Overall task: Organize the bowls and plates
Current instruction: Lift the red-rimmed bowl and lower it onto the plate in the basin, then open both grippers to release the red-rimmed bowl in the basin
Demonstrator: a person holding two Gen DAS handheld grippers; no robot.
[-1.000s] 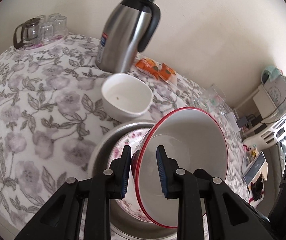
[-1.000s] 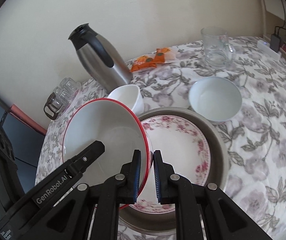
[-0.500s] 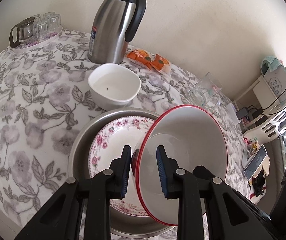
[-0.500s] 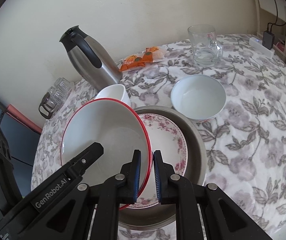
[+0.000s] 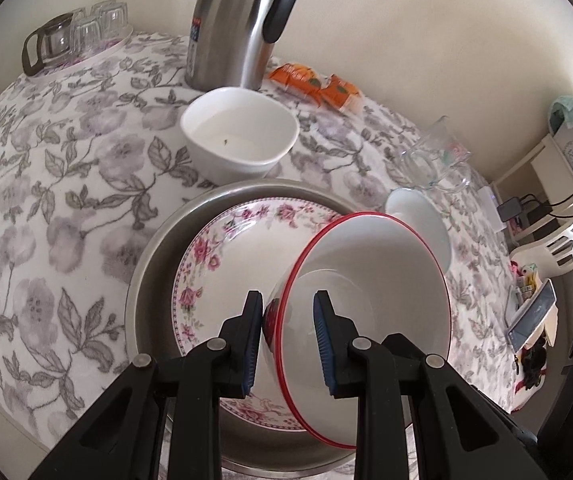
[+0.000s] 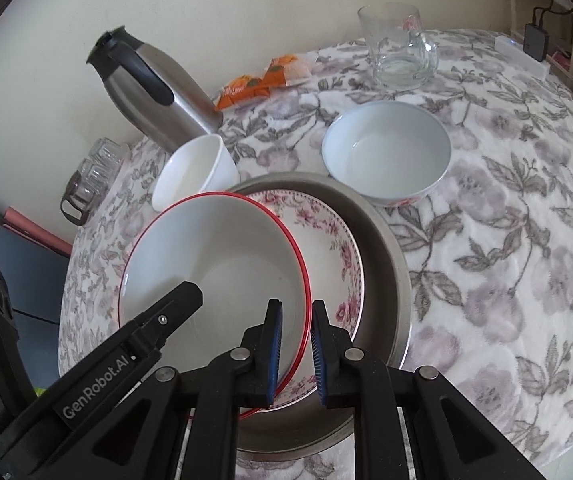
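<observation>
Both grippers hold one red-rimmed white bowl (image 5: 374,280) by opposite sides of its rim. My left gripper (image 5: 288,340) is shut on its left rim. My right gripper (image 6: 295,344) is shut on its right rim, and the bowl shows there too (image 6: 214,264). The bowl hangs tilted just above a floral plate (image 5: 230,248) that lies in a metal tray (image 5: 158,248). A white squarish bowl (image 5: 240,132) stands behind the tray. A pale blue bowl (image 6: 386,152) stands to the tray's right.
A steel thermos jug (image 5: 238,24) stands at the back by the wall. Orange snack packets (image 5: 314,84) lie beside it. A glass mug (image 6: 396,48) stands at the back right. A glass teapot with small glasses (image 5: 70,36) is at the far left edge.
Both grippers have come down and forward with the red-rimmed bowl, which now hangs lower over the floral plate. The grips have not changed.
</observation>
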